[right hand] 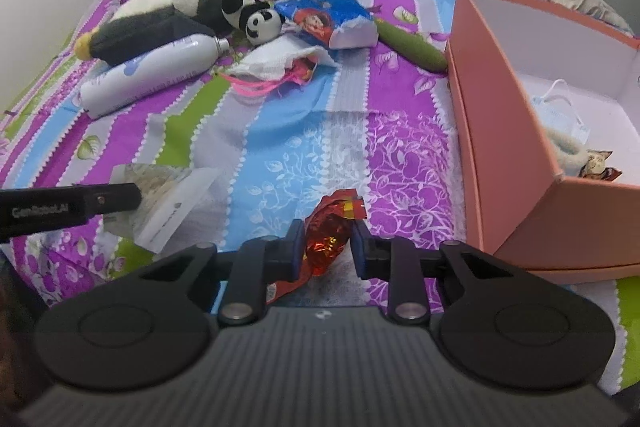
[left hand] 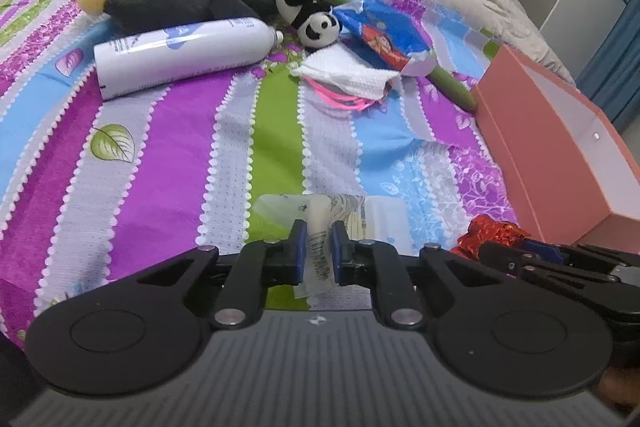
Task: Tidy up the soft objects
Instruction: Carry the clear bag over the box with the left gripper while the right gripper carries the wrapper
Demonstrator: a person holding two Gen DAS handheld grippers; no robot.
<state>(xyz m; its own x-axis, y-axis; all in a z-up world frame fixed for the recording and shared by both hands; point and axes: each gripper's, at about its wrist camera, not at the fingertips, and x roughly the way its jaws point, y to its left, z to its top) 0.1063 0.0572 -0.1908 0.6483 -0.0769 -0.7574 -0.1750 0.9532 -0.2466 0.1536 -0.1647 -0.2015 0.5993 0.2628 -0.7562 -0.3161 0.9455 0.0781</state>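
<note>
While both my claws sit low over the striped bedspread (right hand: pixel 256 131), I take the pink box (right hand: pixel 504 131) as my landmark. My left claw (left hand: pixel 319 251) is pinched narrow on a clear plastic packet (left hand: pixel 320 219) with pale printed contents, well to the left of the box. My right claw (right hand: pixel 326 247) brackets a red foil wrapper (right hand: pixel 328 231) just off the box's near left corner; the left pad touches the foil, but I cannot tell whether the right pad does.

Inside the box, against its near wall, lie a pale blue face mask (right hand: pixel 560 111), something woolly and cream-coloured, and a small printed packet.

Left of the box's far corner, a green plush stalk (right hand: pixel 412 45) runs up to it. Farther left come a torn blue snack bag (right hand: pixel 328 15), a white knitted pouch (right hand: pixel 276 63) with pink cords spilling out, a small panda plush (right hand: pixel 262 23), a white spray bottle (right hand: pixel 148 75) lying on its side, and a large grey-and-white plush (right hand: pixel 160 23) farthest from the box.
</note>
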